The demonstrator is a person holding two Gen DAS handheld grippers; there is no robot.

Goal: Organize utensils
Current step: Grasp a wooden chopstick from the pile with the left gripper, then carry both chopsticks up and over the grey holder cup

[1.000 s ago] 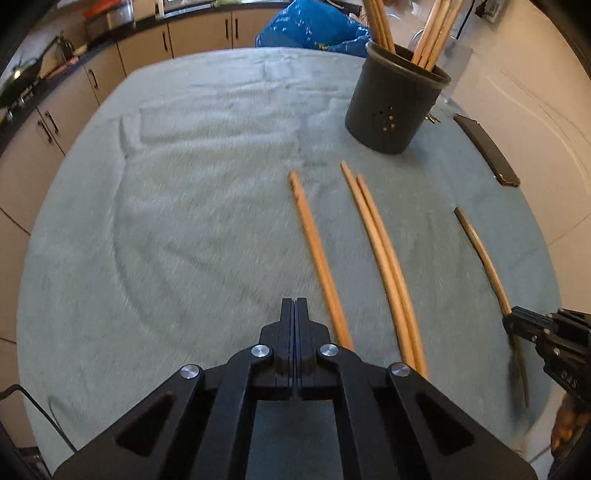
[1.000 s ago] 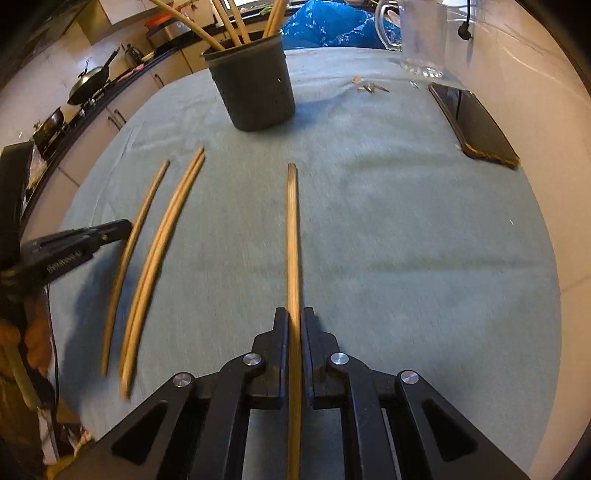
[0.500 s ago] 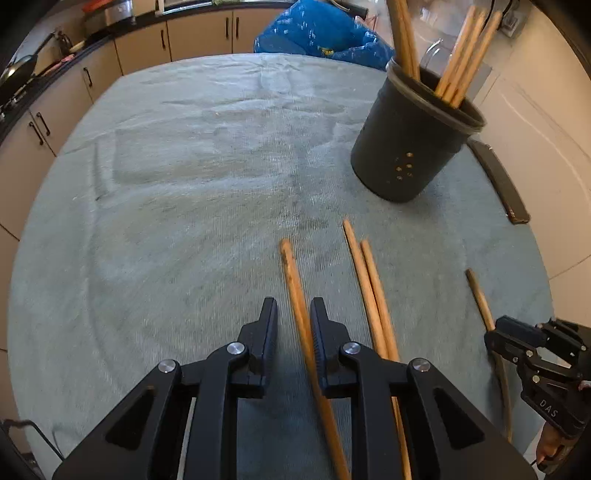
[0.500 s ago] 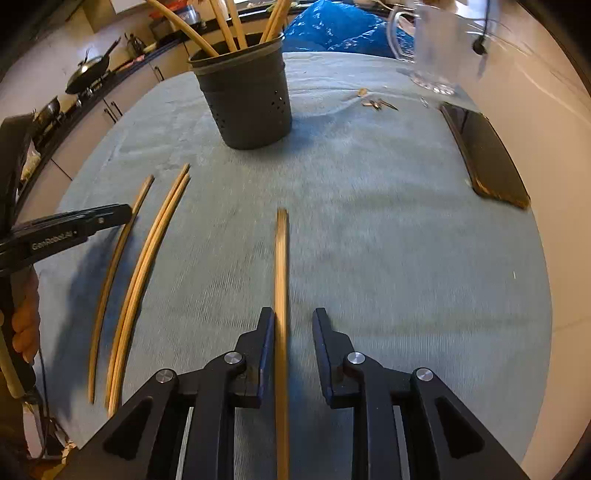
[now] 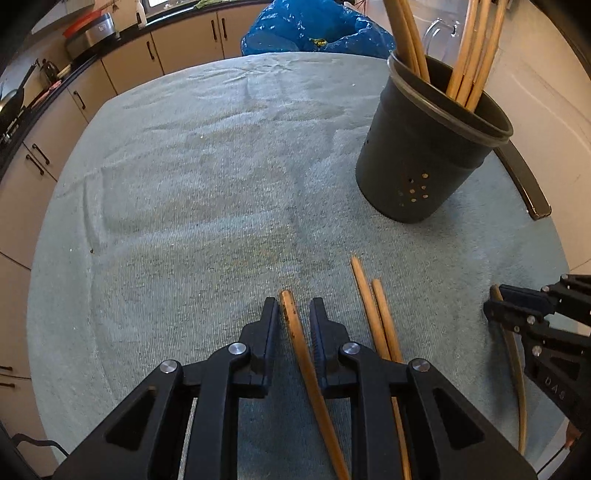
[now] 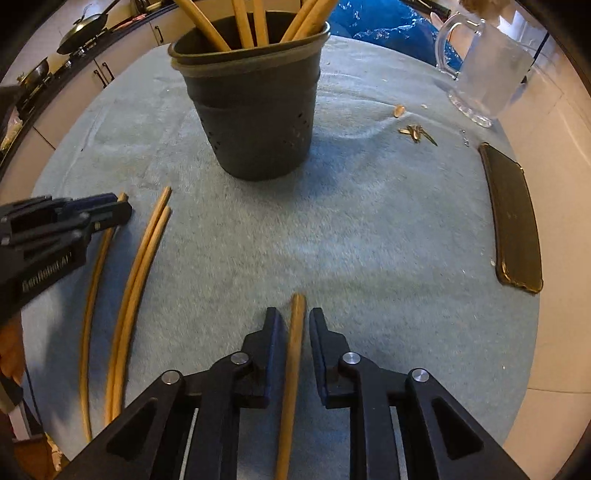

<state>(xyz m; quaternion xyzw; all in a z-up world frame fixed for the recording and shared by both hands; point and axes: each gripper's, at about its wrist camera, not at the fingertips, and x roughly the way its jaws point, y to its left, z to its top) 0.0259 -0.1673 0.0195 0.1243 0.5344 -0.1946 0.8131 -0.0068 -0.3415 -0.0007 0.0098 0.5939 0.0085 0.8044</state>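
Note:
A dark utensil holder (image 5: 428,155) with several wooden chopsticks in it stands on the grey-green cloth; it also shows in the right wrist view (image 6: 255,107). My left gripper (image 5: 293,306) is open, its jaws on either side of one chopstick (image 5: 299,343) lying on the cloth. A pair of chopsticks (image 5: 376,317) lies just right of it. My right gripper (image 6: 291,317) is open, its jaws astride another chopstick (image 6: 293,354). The right gripper shows in the left wrist view (image 5: 532,321), over that chopstick (image 5: 517,373).
A dark phone (image 6: 513,221) lies at the right edge of the table. A glass mug (image 6: 484,70) stands at the back right, a blue bag (image 5: 314,26) behind the table. Small scraps (image 6: 417,133) lie near the mug. Kitchen cabinets (image 5: 122,66) run along the left.
Both grippers have opened and moved forward along their chopsticks toward the holder. The right gripper was shut on its chopstick a second ago; the left was shut and empty.

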